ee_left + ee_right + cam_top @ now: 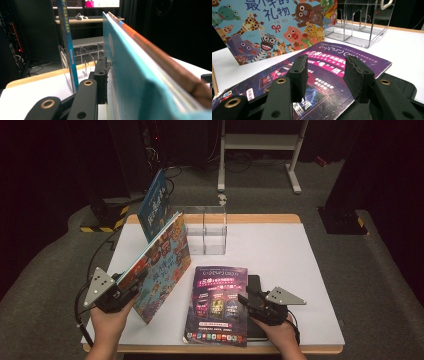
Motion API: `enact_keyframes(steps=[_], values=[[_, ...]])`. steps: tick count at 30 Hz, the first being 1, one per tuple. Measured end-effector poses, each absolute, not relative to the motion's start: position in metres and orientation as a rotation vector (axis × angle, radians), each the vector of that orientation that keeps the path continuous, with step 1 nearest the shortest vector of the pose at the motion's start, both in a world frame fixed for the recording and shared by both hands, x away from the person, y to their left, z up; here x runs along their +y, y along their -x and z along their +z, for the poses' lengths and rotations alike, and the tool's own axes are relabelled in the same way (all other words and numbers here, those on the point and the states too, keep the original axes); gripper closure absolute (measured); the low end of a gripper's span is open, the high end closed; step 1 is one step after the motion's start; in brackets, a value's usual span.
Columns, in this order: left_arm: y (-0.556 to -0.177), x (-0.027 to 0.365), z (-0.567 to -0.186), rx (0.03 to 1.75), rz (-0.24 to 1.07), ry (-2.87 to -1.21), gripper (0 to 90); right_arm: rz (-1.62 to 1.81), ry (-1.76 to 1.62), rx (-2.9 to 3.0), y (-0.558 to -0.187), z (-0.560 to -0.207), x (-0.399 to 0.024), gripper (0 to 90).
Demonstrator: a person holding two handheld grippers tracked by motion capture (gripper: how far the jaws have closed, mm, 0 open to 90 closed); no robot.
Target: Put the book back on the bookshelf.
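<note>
A picture book (162, 265) with cartoon animals on its cover (269, 27) stands tilted on its lower edge at the table's left. My left gripper (131, 282) is shut on its near edge. In the left gripper view one pad (101, 75) presses the teal back cover (130, 75) and the other jaw is hidden behind the book. A purple magazine (217, 305) lies flat at the front centre, over a black flat thing (255, 285). My right gripper (246, 299) hovers low over the magazine (329, 77), open (325, 62) with nothing between its jaws.
A clear acrylic rack (207, 232) stands at the back of the white table (280, 245), with a blue book (155, 202) leaning upright at its left end. Beyond the table are a white metal stand (260, 142) and dark equipment on the carpet.
</note>
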State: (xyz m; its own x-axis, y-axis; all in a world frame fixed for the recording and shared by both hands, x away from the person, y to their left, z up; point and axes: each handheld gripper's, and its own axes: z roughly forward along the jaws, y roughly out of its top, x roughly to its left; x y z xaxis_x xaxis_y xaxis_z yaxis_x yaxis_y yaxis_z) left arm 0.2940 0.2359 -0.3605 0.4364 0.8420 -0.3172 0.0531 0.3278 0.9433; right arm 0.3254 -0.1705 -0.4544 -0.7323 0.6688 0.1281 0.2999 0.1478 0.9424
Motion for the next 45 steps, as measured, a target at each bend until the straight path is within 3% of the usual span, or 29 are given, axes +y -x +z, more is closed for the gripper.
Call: enact_keyframes(steps=[20,32,39,45], values=[[-0.298,0.229,-0.353,1.055,0.674,-1.139,81.0,1.579,-0.978,2.088,-0.328,-0.457,-0.181,52.7],[-0.327,0.216,-0.31,1.071,0.67,-1.26,81.5,1.605,-0.954,2.077,-0.324,-0.455,-0.184,53.0],[-0.324,0.237,-0.295,1.123,0.686,-1.168,81.5,1.619,-0.951,2.065,-0.324,-0.453,-0.187,53.4],[-0.333,0.233,-0.293,1.132,0.775,-1.133,81.5,1.622,-0.944,2.067,-0.322,-0.452,-0.185,53.6]])
